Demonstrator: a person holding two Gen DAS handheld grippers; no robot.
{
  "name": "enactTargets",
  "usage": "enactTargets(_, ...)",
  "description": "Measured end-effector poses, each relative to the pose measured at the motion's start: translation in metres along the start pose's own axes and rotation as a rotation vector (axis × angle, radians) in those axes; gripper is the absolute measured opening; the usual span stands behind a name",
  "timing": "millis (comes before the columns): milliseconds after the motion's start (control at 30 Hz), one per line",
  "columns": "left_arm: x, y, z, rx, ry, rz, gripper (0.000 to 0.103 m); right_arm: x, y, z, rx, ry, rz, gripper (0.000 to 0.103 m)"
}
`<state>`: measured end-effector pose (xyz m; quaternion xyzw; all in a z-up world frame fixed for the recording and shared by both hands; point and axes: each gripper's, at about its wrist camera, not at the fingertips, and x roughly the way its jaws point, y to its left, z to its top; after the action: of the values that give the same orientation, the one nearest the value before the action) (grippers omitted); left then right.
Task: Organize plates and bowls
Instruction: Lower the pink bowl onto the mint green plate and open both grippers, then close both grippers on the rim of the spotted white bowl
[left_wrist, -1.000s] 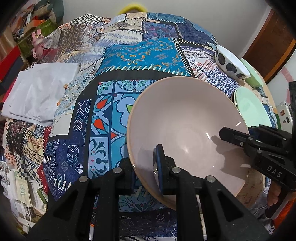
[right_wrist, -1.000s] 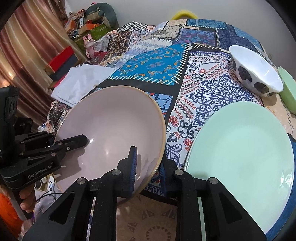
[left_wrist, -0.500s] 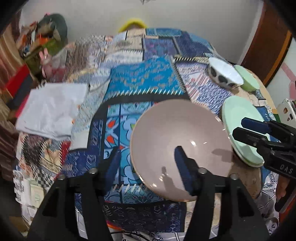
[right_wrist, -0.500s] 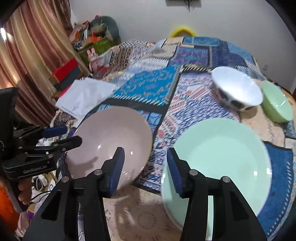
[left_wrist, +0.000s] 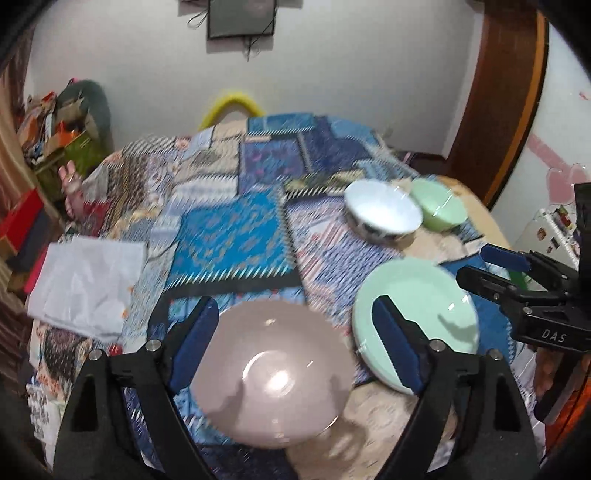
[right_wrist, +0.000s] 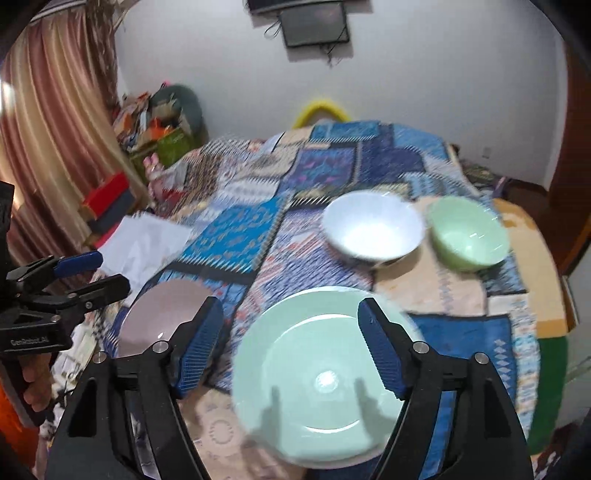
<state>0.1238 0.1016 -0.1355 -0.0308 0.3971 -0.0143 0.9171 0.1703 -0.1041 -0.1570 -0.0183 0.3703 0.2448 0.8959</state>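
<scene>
You've lifted both grippers off the round pinkish-grey ceramic plate (left_wrist: 271, 373), now flat on the patchwork cloth (left_wrist: 229, 236). Your left gripper (left_wrist: 295, 343) and right gripper (right_wrist: 290, 341) tilt downward, jaws just opened wide, gripping nothing.

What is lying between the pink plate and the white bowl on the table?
Only bare patterned tablecloth. In both wrist views nothing stands on the stretch from the pink plate up to the white bowl; the green plate lies off to the side.

Both wrist cameras look steeply down and forward across the patchwork-covered table (left_wrist: 236, 236), well above it. Both share the pale pink plate (left_wrist: 273, 373), mint-green plate (right_wrist: 325, 373), and two far bowls.
</scene>
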Motion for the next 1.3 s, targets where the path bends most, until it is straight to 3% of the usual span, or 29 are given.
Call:
enactTargets(133,0.008,-0.017,0.023,-0.004,-0.029,-0.028,0.093,-0.010,-0.023,0.009,0.015,-0.033,-0.040,0.075)
enactTargets(433,0.057,-0.045,0.065,-0.002,0.000,-0.075,0.093,-0.016,-0.074,0.027,0.077,-0.082,-0.129,0.075)
enactTargets(833,0.144,-0.060,0.100,0.017,0.053,-0.079,0.093,0.035,-0.108,0.040,0.127,-0.046,-0.140,0.074)
enactTargets(900,0.160,-0.062,0.102,0.019,0.048,-0.074,0.093,0.045,-0.111,0.040,0.130,-0.029,-0.138,0.067)
enactTargets(1133,0.209,-0.066,0.103,0.038,0.103,-0.084,0.066,0.082,-0.125,0.038,0.162,0.042,-0.102,0.042)
enactTargets(1300,0.238,-0.064,0.103,0.037,0.162,-0.087,0.055,0.105,-0.131,0.032,0.181,0.097,-0.069,0.027)
